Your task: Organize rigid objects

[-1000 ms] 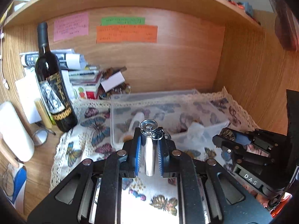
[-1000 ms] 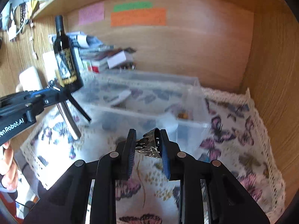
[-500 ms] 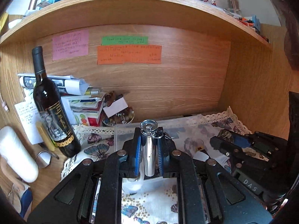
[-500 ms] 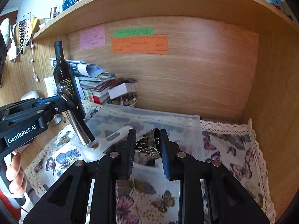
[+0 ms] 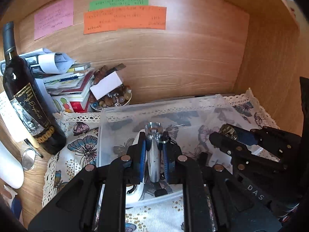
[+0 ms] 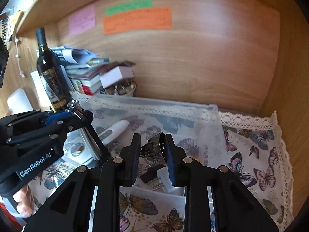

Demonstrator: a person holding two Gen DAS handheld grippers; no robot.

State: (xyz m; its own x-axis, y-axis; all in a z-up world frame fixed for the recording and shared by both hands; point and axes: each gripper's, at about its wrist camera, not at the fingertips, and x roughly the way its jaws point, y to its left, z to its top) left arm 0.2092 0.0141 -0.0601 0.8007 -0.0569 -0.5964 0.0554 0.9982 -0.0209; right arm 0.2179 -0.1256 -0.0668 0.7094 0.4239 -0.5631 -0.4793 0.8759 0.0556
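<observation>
We have both tools loaded, nothing dropped yet. Left gripper (image 5: 154,154) is clamped on a chrome tube (image 5: 153,152), standing upright between the blue pads, cap up. Right gripper (image 6: 152,154) is closed tight on a dark ornate metal piece (image 6: 155,147); we can't tell exactly what it is.

Both hang over the near half of the clear bin (image 5: 160,104), which sits on the butterfly cloth (image 6: 260,154). Already in the bin: a white wand-like item (image 6: 114,130), a white plug (image 6: 161,176) with prongs showing, and a small round shiny thing (image 6: 77,147) by the near wall. So we judge sorting partly done, with two items left to release.

Pose: both grippers tilt down and forward, side by side, left one seen from the right view with a hand (image 6: 24,201) on its grip.

Farther back, outside the bin: wine bottle (image 5: 29,104), book stack (image 5: 71,85), bowl of beads (image 5: 114,98), sticky notes (image 5: 124,19) on the back panel.
</observation>
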